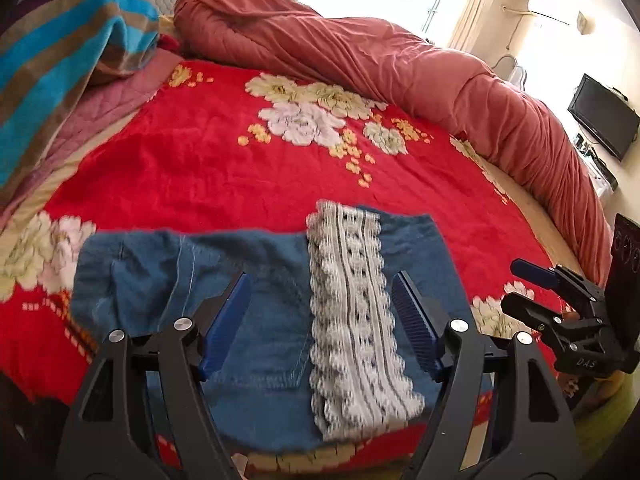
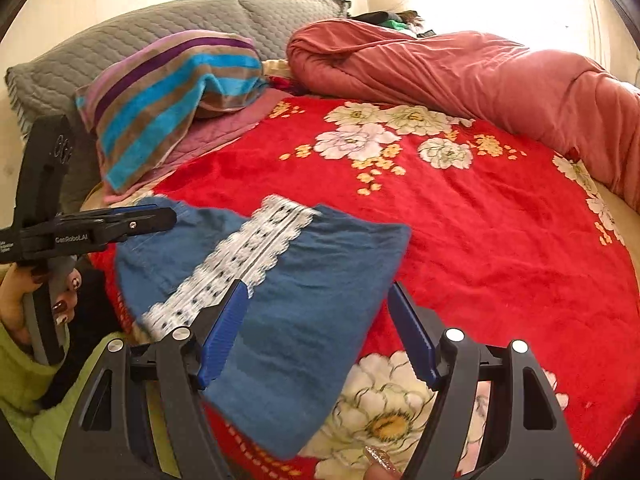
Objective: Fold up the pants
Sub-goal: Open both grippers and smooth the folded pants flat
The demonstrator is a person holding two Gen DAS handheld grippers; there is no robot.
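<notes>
Pants (image 1: pixel 256 320), blue denim with a white lace strip (image 1: pixel 352 320), lie folded on the bed's red floral blanket (image 1: pixel 224 168), near edge. Left claw (image 1: pixel 320 320) and right claw (image 2: pixel 316 332) hover spread, pinching nothing.

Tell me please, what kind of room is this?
Most likely a home bedroom. The pants lie on a bed with a red flowered blanket, a grey quilted headboard and a rolled pink duvet. A small screen hangs on the wall.
</notes>
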